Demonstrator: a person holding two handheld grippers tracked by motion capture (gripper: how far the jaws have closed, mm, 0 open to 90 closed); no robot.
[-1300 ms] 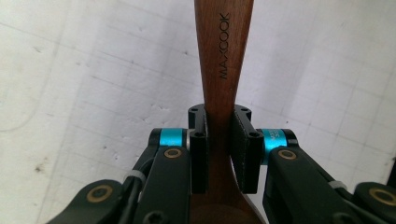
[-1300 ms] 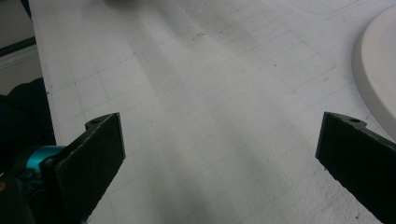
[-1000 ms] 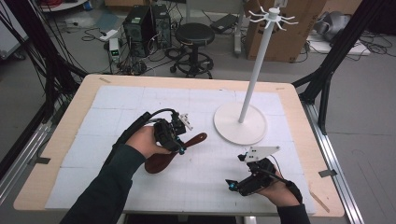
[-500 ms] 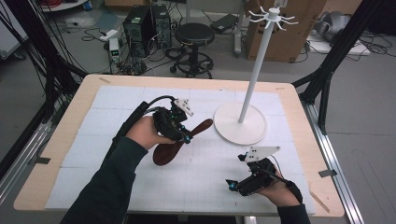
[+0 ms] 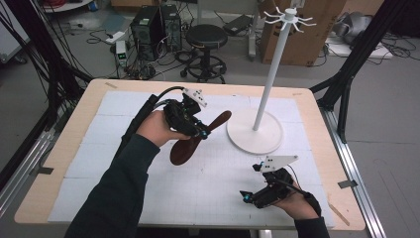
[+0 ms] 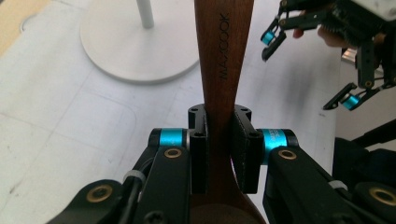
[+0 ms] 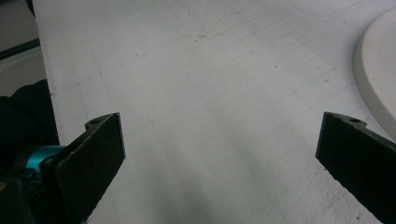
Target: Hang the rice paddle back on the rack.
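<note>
A dark wooden spoon (image 5: 187, 150) hangs tilted over the white mat, bowl toward the person and handle tip (image 5: 224, 117) toward the stand. My left gripper (image 5: 200, 132) is shut on its handle. In the left gripper view both pads (image 6: 246, 144) press the handle (image 6: 224, 56), which reads MAXCOOK. A white hook stand (image 5: 271, 74) rises from a round base (image 5: 255, 133) just right of the spoon. My right gripper (image 5: 250, 182) rests low near the table's front right, open, with bare mat between its jaws (image 7: 219, 144). It also shows beyond the spoon in the left gripper view (image 6: 310, 70).
A gridded white mat (image 5: 124, 148) covers the wooden table (image 5: 64, 148). The stand's base (image 6: 130, 42) lies just ahead of the spoon handle, and its edge (image 7: 378, 60) is at the right gripper's right. A stool (image 5: 205, 37) and computers (image 5: 153, 25) stand on the floor beyond.
The left gripper has risen with the spoon, lifting it off the mat and carrying it slightly toward the stand. The right gripper has stayed put.
</note>
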